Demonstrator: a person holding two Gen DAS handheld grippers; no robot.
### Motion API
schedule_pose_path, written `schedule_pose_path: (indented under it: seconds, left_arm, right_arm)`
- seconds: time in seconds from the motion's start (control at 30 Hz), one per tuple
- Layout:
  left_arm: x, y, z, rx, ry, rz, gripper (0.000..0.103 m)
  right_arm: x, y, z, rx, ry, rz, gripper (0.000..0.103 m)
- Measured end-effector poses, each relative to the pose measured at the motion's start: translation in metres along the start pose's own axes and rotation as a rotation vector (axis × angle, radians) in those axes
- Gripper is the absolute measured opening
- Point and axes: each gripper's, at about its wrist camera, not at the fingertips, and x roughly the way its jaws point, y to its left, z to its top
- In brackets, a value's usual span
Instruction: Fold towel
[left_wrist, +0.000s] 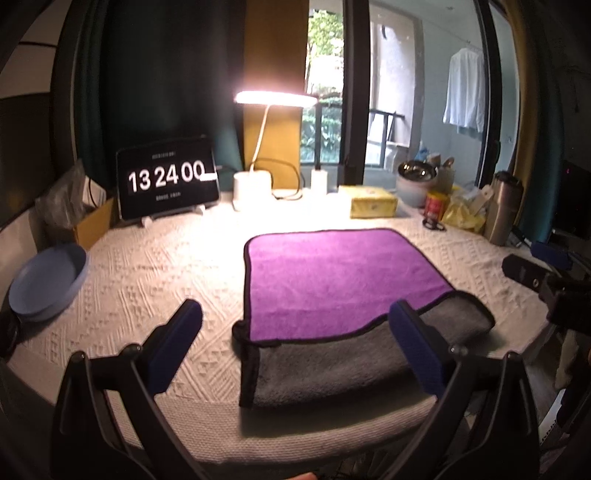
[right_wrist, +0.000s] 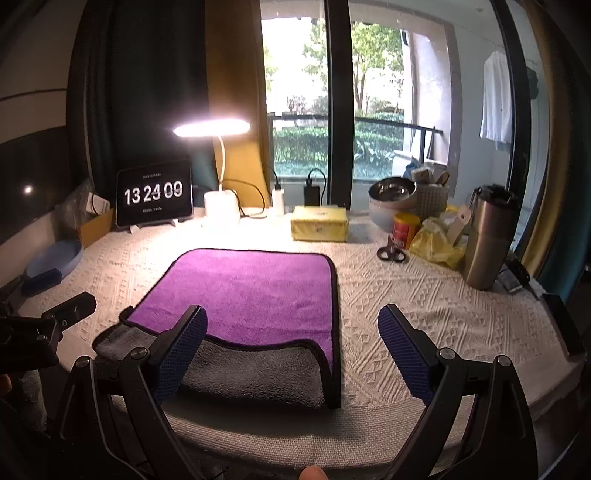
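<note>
A towel, purple on one side and grey on the other with a black hem, lies on the table (left_wrist: 332, 280) (right_wrist: 251, 295). A purple layer lies over a grey layer that sticks out along the near edge (left_wrist: 332, 369) (right_wrist: 251, 373). My left gripper (left_wrist: 295, 325) is open and empty, hovering over the towel's near left corner. My right gripper (right_wrist: 293, 325) is open and empty over the towel's near right corner. Each gripper shows at the edge of the other's view: the right one (left_wrist: 532, 277), the left one (right_wrist: 70, 306).
The table has a cream textured cloth (left_wrist: 166, 266). At the back stand a clock tablet (left_wrist: 168, 181), a lit desk lamp (left_wrist: 275, 98), a yellow box (right_wrist: 319, 223), a steel bowl (right_wrist: 393, 192), a red can (right_wrist: 404, 229), scissors (right_wrist: 391, 253) and a steel tumbler (right_wrist: 487, 240). A blue bowl (left_wrist: 48, 284) sits left.
</note>
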Motion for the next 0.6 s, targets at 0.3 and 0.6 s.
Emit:
schedule_pose_path:
  seconds: [0.3,0.6]
  left_arm:
    - [0.031,0.006,-0.014,-0.014,0.094,0.005,0.101]
    - [0.059,0.012,-0.026,-0.028,0.195,0.008,0.091]
  right_arm:
    - [0.034,-0.007,-0.011,0.013,0.085,0.014,0.095]
    - [0.066,-0.013,-0.021,0.022,0.159,0.026,0.083]
